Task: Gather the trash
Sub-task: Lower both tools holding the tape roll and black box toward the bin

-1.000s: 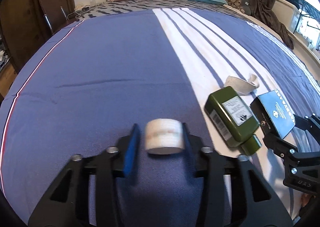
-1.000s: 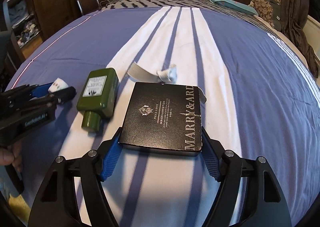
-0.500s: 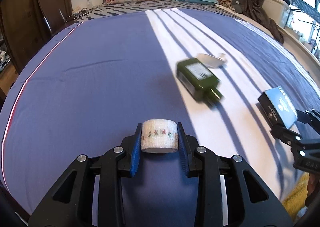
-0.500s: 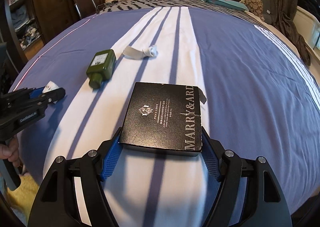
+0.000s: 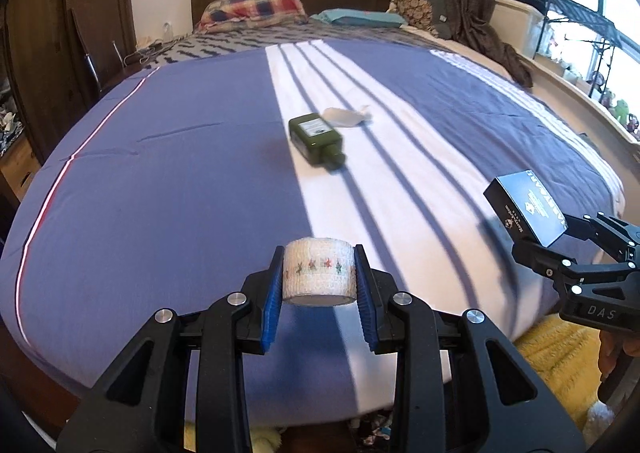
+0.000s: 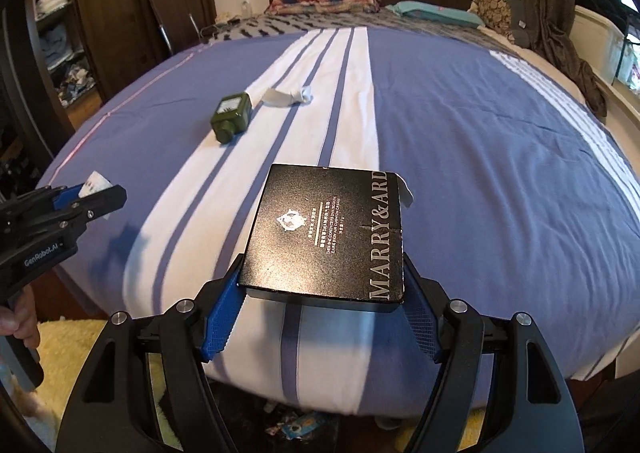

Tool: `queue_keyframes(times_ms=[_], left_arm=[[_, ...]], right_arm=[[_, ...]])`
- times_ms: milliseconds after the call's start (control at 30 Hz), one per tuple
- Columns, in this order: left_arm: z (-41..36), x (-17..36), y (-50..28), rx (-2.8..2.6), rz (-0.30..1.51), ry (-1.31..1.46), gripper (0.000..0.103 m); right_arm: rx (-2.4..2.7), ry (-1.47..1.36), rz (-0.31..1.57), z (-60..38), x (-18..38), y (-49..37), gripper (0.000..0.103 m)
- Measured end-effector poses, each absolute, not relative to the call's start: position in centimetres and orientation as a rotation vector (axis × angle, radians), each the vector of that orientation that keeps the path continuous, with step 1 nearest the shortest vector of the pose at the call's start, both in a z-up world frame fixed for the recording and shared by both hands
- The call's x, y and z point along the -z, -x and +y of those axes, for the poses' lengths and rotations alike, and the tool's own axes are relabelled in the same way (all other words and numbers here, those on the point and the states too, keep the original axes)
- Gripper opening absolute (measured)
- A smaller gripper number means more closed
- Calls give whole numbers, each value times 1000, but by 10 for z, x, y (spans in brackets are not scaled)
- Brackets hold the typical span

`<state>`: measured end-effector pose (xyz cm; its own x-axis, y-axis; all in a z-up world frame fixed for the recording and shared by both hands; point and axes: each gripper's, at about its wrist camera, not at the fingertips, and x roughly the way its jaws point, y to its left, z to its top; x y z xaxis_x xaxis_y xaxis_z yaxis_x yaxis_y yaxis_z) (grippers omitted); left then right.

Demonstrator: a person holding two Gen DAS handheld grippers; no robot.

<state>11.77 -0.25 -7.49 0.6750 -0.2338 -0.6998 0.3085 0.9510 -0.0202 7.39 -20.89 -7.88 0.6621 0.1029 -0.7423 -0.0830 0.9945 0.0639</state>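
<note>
One bandage roll (image 5: 319, 271) pinched in left gripper (image 5: 319, 285), one black box (image 6: 326, 233) clamped in right gripper (image 6: 322, 293); one green bottle (image 5: 316, 138), one wrapper (image 5: 346, 116) mid-bed, bedspread (image 5: 160, 193) edge below.

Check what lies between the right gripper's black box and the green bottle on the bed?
Only bare striped bedspread lies between the black box and green bottle, as the right wrist view shows.

We see much open bedcover (image 5: 168, 181) on the left and on the right. In the middle stripes only the green bottle (image 5: 316, 139) and, touching it behind, a crumpled wrapper (image 5: 346, 116) stand in the way.
</note>
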Motion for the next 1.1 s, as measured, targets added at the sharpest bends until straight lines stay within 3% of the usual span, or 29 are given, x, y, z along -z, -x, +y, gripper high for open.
queue_keyframes(times_ms=[533,1100], left_arm=[[-14,81,-29,391,747,-73,31],[-22,173,3,430,953,-74,31]], right_arm=[[-117,-42,794,-213,72,4,73],[-117,-63,960,-213,142,27,73]])
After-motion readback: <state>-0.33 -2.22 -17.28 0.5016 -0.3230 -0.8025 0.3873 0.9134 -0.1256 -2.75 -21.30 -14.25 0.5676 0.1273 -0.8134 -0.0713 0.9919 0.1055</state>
